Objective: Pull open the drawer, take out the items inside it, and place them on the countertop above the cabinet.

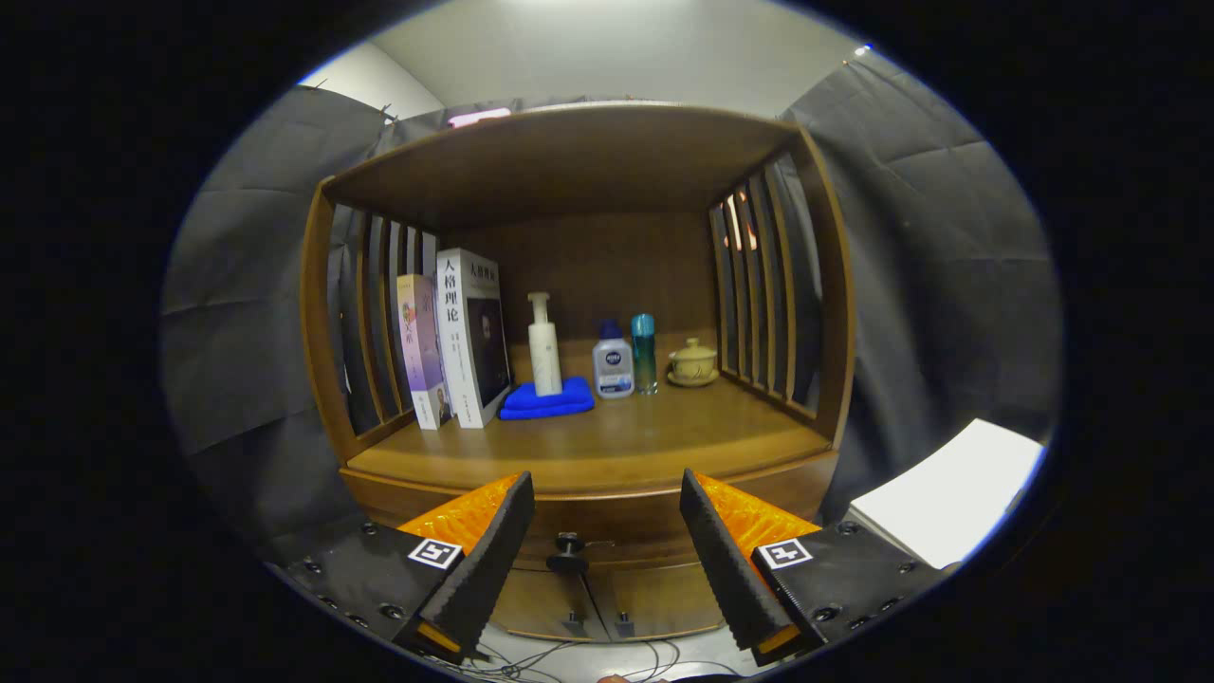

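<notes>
The gripper (607, 512) has its fingers spread wide and holding nothing. Between them, slightly toward the left finger (493, 550) and a little beyond both tips, stands the drawer's black knob (568, 550) on the closed drawer front (607, 526). To pinch the knob, the fingers likely need to go straight ahead and slightly down. The tabletop (607, 441) lies beyond, above the drawer.

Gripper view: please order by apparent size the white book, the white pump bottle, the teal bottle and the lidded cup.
1. white book
2. white pump bottle
3. teal bottle
4. lidded cup, squat, close to the teal bottle

The open gripper faces the drawer knob.
</notes>
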`<state>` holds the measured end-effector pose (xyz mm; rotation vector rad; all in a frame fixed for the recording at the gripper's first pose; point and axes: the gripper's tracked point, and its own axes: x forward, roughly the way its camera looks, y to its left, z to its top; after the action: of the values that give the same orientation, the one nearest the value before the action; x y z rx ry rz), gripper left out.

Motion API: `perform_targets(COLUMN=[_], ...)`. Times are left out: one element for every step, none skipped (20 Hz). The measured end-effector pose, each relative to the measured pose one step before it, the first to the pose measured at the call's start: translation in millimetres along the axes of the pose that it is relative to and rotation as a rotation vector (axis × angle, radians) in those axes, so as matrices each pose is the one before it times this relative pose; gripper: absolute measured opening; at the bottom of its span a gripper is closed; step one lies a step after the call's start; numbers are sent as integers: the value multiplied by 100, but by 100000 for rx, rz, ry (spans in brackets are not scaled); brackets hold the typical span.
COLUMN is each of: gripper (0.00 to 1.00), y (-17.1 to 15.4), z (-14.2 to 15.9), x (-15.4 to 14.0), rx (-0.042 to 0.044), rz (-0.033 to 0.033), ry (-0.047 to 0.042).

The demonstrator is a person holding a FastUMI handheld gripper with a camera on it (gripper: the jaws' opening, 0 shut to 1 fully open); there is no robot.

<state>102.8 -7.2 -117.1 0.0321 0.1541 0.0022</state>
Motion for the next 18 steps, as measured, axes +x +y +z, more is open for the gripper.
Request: perform_targets(gripper=[97, 97, 98, 98, 98, 98, 98, 98, 98, 98, 98, 98, 98, 98, 98, 98, 98, 98], y=[351, 204, 170, 313, 454, 415, 403, 200, 46, -64, -138, -66, 38, 58, 6, -31, -65, 42], z=[-784, -544, -520, -540, -881, -749, -759, -555, -595, -656, -948, -822, -883, -643, -565, -150, -145, -81], x=[713, 681, 670, 629, 663, 589, 399, 464, 589, 440, 228, 503, 349, 272, 229, 148, 221, 90], rx=[251, -493, -751, -785, -667, -493, -451, -394, -386, -465, -598, -489, 81, 556, 434, -53, -515, -718], rz=[1130, 517, 347, 362, 657, 821, 574, 36, -389, -679, -564, -234, -102, 320, 302, -246, -658, 4], ry=[1489, 1130, 866, 882, 1420, 1792, 1323, 666, 472, 461, 660, 1183, 1481, 1435, 997, 37, -68, 204])
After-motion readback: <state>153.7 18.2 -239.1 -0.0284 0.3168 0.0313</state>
